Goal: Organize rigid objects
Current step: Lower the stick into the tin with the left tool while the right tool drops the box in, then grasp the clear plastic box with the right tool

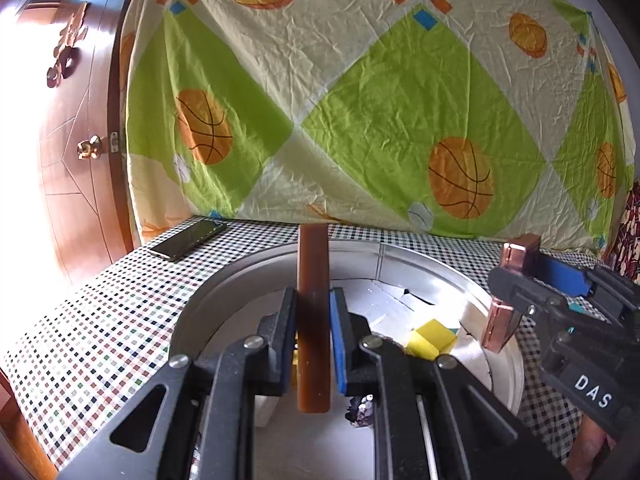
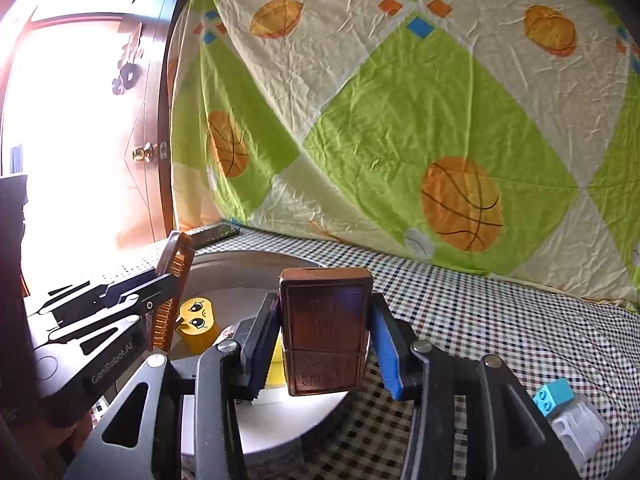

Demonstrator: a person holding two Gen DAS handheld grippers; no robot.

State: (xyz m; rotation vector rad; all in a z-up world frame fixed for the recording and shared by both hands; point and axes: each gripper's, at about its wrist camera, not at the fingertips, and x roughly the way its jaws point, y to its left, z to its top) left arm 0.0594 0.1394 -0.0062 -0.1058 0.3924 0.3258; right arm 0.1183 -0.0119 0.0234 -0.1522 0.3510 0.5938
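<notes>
My left gripper point(image 1: 313, 336) is shut on a brown comb point(image 1: 313, 320), held upright above the round metal tray point(image 1: 224, 280); the comb also shows in the right wrist view point(image 2: 170, 300). My right gripper point(image 2: 325, 340) is shut on a copper-coloured lighter point(image 2: 325, 332), held over the tray's right rim point(image 2: 320, 408); the lighter also shows in the left wrist view point(image 1: 508, 296). In the tray lie a yellow block point(image 1: 430, 338), a yellow toy with a face point(image 2: 197, 322), white pieces and a dark stone point(image 1: 362, 412).
A black phone point(image 1: 188, 240) lies on the checkered cloth at the far left. A cyan brick point(image 2: 554, 396) on a grey block point(image 2: 576, 428) sits at the right. A basketball-print sheet point(image 1: 360, 100) hangs behind; a wooden door point(image 1: 76, 128) stands left.
</notes>
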